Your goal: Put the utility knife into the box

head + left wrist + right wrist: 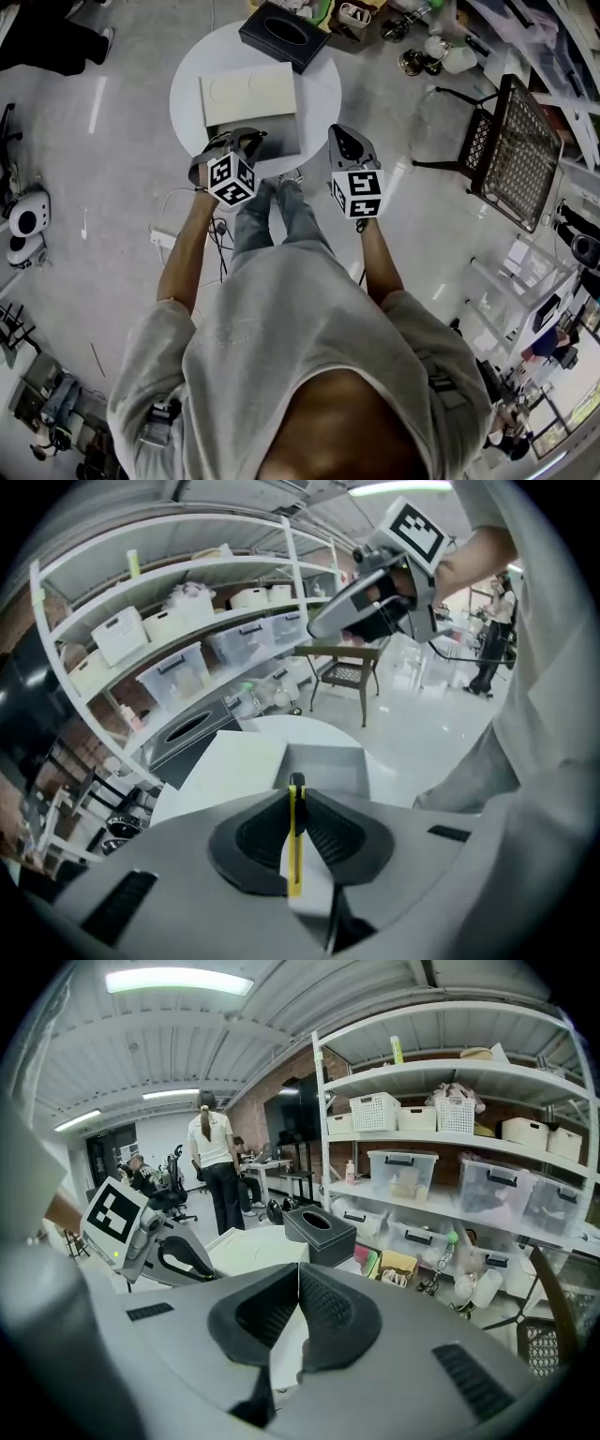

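While right gripper [298, 1274] fingers press together, utility knife [295, 855] sits pinched between left gripper [296, 797] fingers.

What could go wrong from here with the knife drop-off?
The utility knife is pinched thin-edge-on in the left gripper, so it might pivot or slip. The open box sits near the edge of the round table, so an early release could drop the knife to the floor.

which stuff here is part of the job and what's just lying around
Job: utility knife pinched in the left tongs; open white box on the round table.
Lying about: black tissue box; chair; shelf bins.
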A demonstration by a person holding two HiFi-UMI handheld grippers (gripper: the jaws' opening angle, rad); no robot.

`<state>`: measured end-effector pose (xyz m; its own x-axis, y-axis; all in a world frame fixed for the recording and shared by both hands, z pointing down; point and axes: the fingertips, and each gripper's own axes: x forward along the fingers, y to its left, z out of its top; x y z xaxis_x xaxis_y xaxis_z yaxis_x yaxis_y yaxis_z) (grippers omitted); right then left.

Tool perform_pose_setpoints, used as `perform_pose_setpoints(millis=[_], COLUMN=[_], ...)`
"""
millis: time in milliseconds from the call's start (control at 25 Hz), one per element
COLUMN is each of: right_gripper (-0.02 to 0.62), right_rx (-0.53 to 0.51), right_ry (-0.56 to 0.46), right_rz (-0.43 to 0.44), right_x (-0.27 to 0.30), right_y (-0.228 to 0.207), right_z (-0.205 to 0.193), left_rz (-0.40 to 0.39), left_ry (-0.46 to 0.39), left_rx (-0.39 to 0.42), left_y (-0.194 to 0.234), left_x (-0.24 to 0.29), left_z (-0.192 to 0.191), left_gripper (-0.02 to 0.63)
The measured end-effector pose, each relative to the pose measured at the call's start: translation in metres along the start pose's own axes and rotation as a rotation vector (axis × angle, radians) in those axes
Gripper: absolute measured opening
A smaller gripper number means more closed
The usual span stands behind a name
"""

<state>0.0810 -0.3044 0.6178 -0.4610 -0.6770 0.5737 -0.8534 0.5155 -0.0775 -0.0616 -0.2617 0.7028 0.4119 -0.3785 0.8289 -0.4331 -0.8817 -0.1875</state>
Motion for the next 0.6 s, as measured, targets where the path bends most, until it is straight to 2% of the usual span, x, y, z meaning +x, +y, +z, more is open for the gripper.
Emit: perform_pose_setpoints(millis=[120, 200, 600], right_gripper=[0.031, 0.031, 0.031], right_rx=[0.005, 0.005, 0.011], right_ry=[0.009, 0.017, 0.049], right_rz=[-0.005, -0.006, -0.004], right_x=[-0.002, -0.001, -0.001], right_y=[-0.004, -0.005, -0.015], right_z=[-0.004, -0.007, -0.015], left_rz=[-0.039, -0.065, -0.171], left_ry=[0.063, 0.096, 0.178], left_rx=[0.095, 0.131, 0.105], left_y=[-0.009, -0.014, -0.025], left_x=[0.014, 0.025, 0.065], left_z=[-0.003, -0.007, -0.025], left_gripper=[0.061, 0.061, 0.061])
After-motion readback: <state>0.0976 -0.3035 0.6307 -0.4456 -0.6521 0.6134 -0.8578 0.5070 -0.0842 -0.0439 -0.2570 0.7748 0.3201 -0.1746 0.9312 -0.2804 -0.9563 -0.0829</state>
